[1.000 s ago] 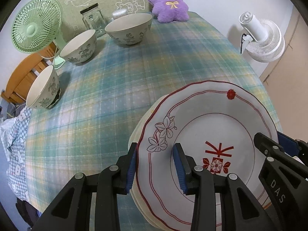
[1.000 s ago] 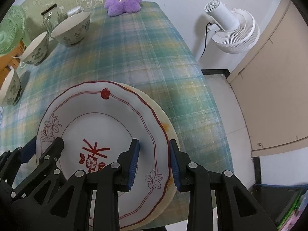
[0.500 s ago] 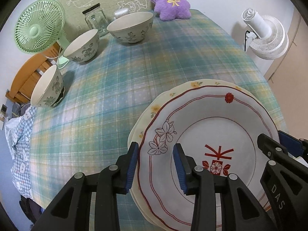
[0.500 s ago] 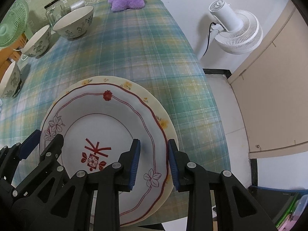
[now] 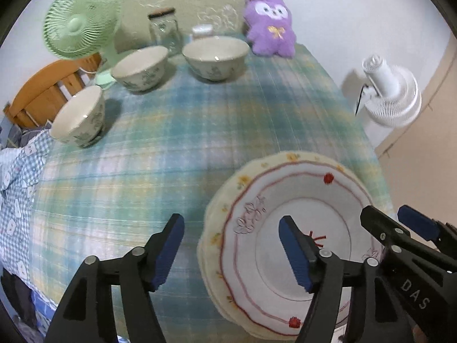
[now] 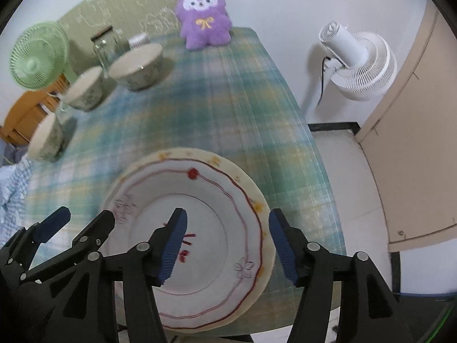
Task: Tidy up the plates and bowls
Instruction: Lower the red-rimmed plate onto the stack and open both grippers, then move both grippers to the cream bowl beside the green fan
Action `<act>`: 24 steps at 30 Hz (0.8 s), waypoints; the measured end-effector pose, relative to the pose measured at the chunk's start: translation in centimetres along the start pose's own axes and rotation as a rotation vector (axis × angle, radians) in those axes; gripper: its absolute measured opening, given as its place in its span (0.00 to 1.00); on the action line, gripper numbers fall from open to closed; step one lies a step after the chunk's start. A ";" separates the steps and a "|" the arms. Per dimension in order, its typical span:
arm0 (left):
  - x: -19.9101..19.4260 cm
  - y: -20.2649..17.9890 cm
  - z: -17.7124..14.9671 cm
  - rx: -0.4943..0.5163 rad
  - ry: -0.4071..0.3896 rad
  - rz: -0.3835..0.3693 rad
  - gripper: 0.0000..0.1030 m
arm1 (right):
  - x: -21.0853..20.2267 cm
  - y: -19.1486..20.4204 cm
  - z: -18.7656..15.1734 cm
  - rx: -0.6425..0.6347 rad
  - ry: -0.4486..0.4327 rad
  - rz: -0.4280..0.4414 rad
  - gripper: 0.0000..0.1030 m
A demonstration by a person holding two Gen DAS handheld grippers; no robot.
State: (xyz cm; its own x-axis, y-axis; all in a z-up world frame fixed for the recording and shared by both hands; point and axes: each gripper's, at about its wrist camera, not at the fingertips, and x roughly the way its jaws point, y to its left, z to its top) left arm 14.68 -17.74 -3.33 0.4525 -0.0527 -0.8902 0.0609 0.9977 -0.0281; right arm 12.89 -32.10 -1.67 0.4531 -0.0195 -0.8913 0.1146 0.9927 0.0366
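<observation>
Here, three bowls [image 5: 216, 56], seemingly two stacked plates [image 5: 297, 237], both grippers' jaws spread.

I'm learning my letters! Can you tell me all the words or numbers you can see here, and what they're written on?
"DAS": white letters on the black arm of the right gripper, seen from the left wrist camera.
The red mark in the middle of the white plate is partly hidden by gripper fingers and blurred; unreadable.
The tag on the purple plush toy is too small to read.
</observation>
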 end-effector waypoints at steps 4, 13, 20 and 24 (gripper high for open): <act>-2.3 1.3 0.3 -0.020 -0.061 0.019 0.75 | -1.5 0.7 0.3 -0.015 -0.040 0.032 0.70; -6.3 4.7 0.8 -0.059 -0.146 0.042 0.77 | -5.7 3.8 1.1 -0.065 -0.156 0.051 0.75; -7.6 8.0 1.4 -0.067 -0.171 0.049 0.80 | -8.5 7.7 2.0 -0.082 -0.238 0.030 0.75; -8.1 10.8 2.5 -0.071 -0.183 0.058 0.80 | -8.8 10.7 2.7 -0.073 -0.240 0.034 0.75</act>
State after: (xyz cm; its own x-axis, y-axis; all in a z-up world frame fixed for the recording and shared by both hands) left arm 13.84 -6.61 4.72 0.6080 0.0050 -0.7939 -0.0300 0.9994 -0.0167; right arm 12.46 -21.64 7.80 0.6533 -0.0054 -0.7571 0.0360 0.9991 0.0240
